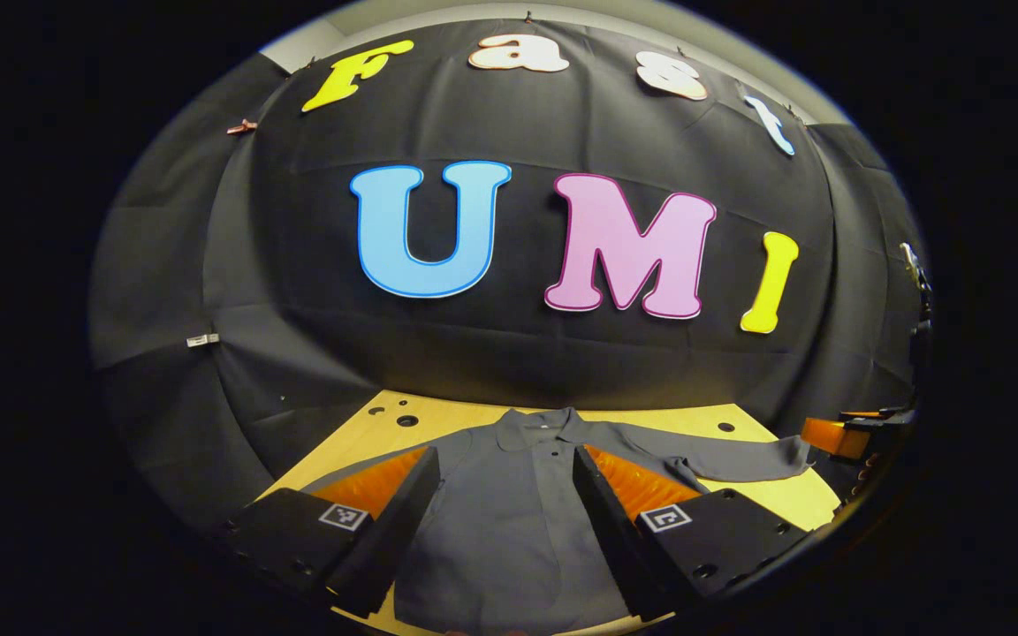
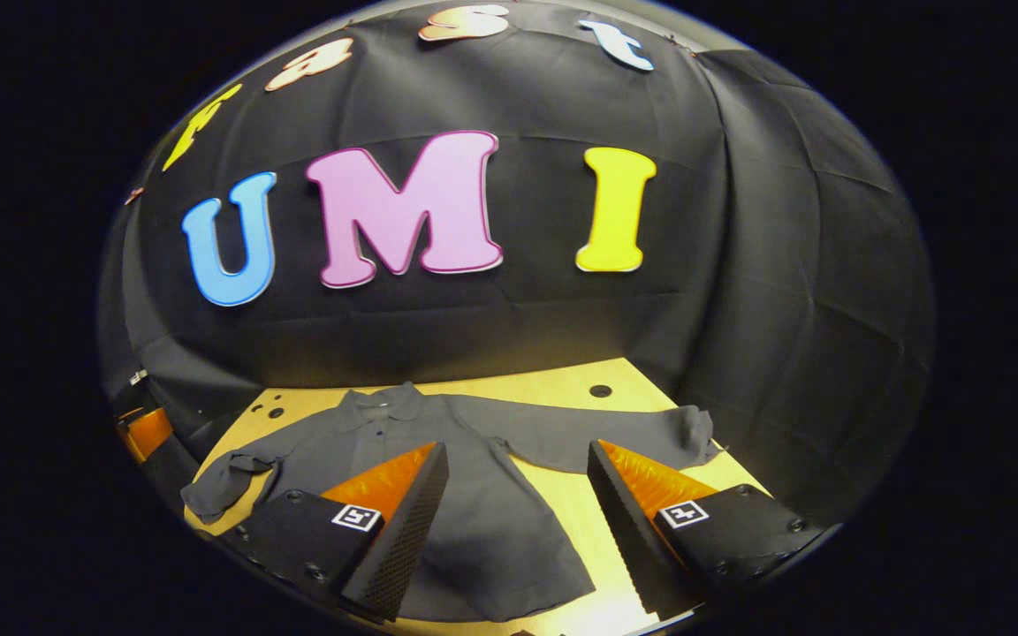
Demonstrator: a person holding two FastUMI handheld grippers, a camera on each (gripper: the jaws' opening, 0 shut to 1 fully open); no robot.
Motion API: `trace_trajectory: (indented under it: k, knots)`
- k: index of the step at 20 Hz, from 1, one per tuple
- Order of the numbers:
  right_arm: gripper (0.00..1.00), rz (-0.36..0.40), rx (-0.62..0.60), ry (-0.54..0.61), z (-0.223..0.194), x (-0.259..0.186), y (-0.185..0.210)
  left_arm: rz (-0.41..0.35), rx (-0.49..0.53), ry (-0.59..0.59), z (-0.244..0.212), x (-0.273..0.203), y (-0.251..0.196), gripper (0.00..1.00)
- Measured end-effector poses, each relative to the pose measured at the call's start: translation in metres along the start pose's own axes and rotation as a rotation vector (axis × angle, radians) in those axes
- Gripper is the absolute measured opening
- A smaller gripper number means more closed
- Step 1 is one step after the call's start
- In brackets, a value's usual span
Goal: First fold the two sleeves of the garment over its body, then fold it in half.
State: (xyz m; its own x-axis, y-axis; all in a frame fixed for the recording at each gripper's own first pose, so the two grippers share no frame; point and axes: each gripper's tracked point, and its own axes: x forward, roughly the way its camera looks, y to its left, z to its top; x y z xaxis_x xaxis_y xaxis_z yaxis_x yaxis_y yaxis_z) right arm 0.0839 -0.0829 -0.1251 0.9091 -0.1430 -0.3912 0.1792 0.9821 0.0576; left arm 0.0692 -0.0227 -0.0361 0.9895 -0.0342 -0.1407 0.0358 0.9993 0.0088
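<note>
One grey garment [image 2: 438, 459] spread flat on the wooden table [image 2: 553, 389], collar toward the booth wall, both sleeves lying out sideways, unfolded. Bare wood along the garment's far edge and beyond its hem on the right sleeve's [image 2: 615, 437] side. Left sleeve [image 2: 222, 481] cuff crumpled, close to the table's edge. Left gripper [image 1: 505, 495] above the garment's body, jaws spread wide, holding nothing. Right gripper [image 2: 518, 503] over the garment's lower right side and hem, also wide apart, empty, with open table between its fingers [image 2: 403, 530].
</note>
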Motion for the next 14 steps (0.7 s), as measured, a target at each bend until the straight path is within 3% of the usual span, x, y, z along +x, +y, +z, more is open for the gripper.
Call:
trace_trajectory:
  k: [9, 14]
  knots:
    - [0.98, -0.161, 0.037, 0.109, -0.025, 0.05, -0.074, 0.068, 0.017, 0.027, -0.005, 0.015, 0.02, 0.96]
    - [0.98, -0.231, 0.052, 0.166, -0.042, 0.083, -0.112, 0.119, 0.077, 0.023, -0.01, 0.019, 0.032, 0.96]
